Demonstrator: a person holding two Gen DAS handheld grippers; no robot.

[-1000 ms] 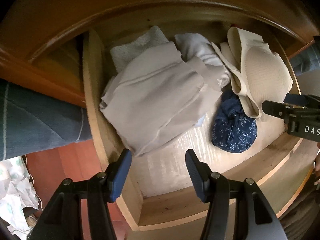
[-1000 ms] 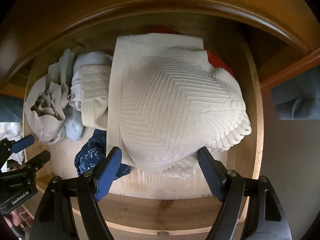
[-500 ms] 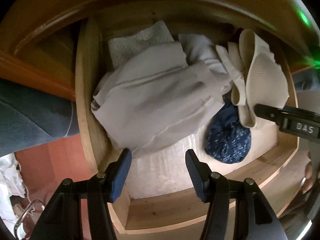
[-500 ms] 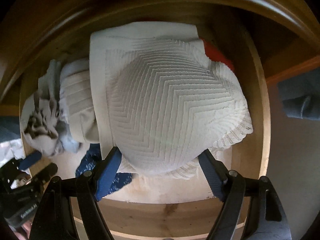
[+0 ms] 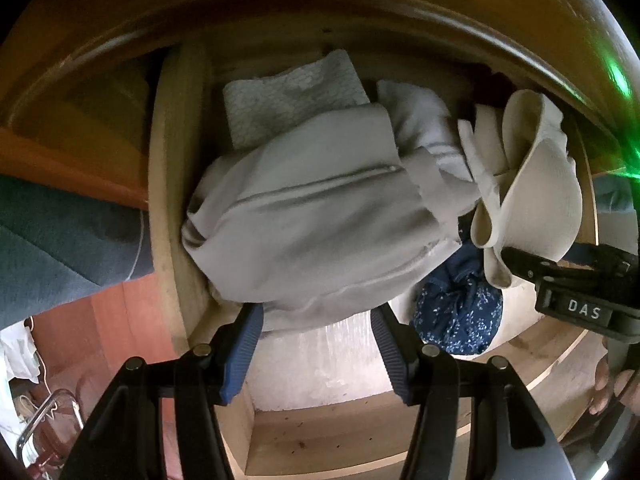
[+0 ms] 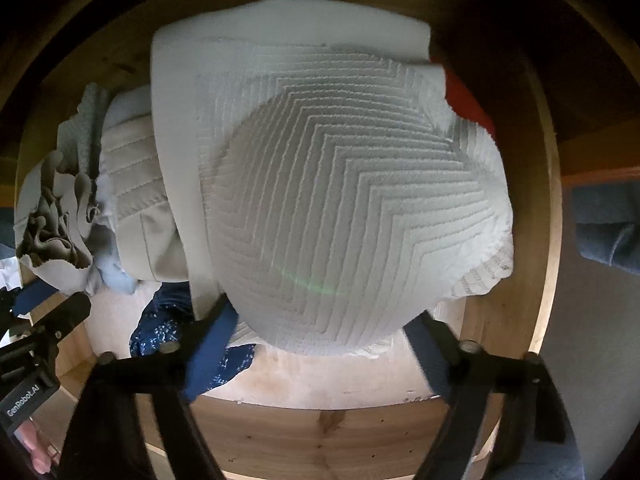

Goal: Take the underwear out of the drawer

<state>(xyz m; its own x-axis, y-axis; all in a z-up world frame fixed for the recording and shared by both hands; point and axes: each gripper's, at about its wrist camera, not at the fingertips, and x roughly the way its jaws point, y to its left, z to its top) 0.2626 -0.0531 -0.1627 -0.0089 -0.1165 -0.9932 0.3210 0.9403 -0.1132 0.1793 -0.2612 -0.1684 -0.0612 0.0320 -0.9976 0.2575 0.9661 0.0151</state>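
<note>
Right wrist view: cream underwear lies between right tool's closing jaws.

Both claws downward — left open, right closing

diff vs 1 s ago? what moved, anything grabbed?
Both hand-held grippers dropped closer into the drawer. The right hand-held gripper has been closing its jaws around the white chevron-knit garment, its fingers flanking the lower edge; grip not confirmed. The left hand-held gripper stays open at the grey folded garment. Clothes lie unmoved.
</note>
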